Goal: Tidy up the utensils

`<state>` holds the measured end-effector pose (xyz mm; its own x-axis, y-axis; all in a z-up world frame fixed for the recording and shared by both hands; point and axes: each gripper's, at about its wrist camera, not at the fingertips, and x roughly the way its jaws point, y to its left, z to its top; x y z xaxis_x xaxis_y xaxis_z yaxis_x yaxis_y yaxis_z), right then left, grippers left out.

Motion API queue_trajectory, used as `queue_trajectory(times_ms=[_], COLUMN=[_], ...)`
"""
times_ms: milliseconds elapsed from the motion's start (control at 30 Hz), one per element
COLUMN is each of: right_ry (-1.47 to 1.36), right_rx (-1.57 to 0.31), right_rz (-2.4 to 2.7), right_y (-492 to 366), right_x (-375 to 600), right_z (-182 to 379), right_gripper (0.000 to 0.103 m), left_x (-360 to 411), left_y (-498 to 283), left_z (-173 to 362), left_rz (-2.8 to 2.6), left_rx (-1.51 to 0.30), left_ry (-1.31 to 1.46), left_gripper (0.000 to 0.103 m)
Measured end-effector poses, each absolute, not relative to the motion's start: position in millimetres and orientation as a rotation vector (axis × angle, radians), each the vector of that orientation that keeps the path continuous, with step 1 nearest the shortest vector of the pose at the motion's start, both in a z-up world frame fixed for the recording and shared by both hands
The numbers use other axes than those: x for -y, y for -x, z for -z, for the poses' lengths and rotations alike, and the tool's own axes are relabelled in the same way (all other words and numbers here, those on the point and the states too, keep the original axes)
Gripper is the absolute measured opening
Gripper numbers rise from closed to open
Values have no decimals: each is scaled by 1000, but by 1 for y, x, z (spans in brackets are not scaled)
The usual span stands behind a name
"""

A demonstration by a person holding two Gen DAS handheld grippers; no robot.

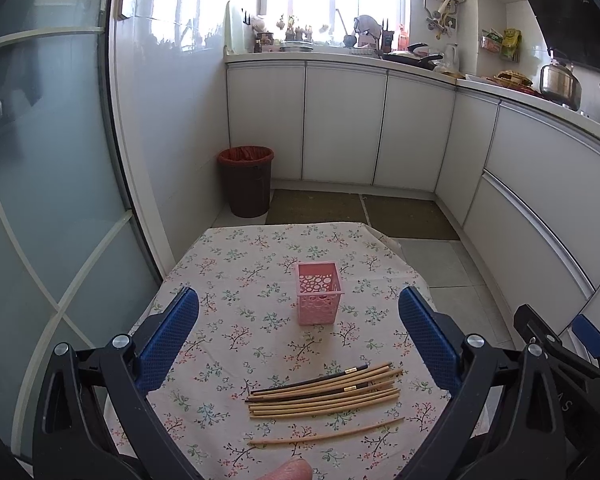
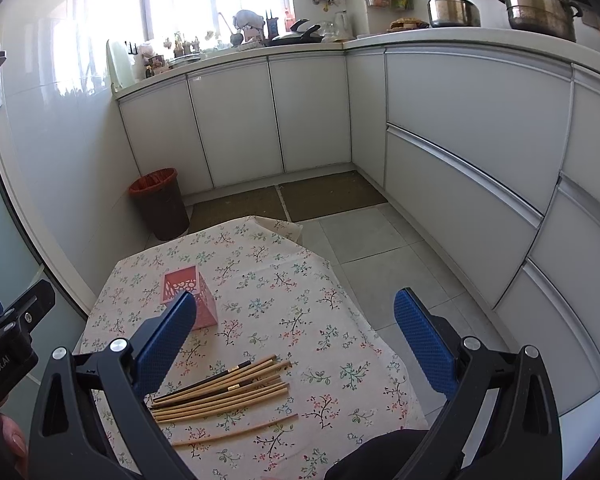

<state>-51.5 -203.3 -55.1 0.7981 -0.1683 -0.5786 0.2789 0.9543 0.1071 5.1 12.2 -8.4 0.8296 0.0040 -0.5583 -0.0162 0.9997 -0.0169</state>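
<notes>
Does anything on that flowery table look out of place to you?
One chopstick lies alone, apart from the bundle of chopsticks, nearer the table's front edge. The pink holder stands upright and looks empty. Nothing is spilled or broken.

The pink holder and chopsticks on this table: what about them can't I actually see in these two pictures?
- Pink holder: its inside floor is hidden by its own walls in the left wrist view; in the right wrist view the right gripper's blue finger covers its lower corner.
- Chopstick pile: sticks overlap, so the count is unclear in both views.
- Table: near edge cut off by both frames.
</notes>
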Motion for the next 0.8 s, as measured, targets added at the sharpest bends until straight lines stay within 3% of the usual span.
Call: queue_trajectory(times_ms=[800], right_ry=[-201], right_rx=[-612], right_rz=[239], right_y=[54], right_x=[206], right_z=[52], right_gripper=[96], left_x=[-11], left_y=[-5], left_z=[10], left_rz=[-9], left_rx=[-600], left_ry=[21], left_gripper=[96])
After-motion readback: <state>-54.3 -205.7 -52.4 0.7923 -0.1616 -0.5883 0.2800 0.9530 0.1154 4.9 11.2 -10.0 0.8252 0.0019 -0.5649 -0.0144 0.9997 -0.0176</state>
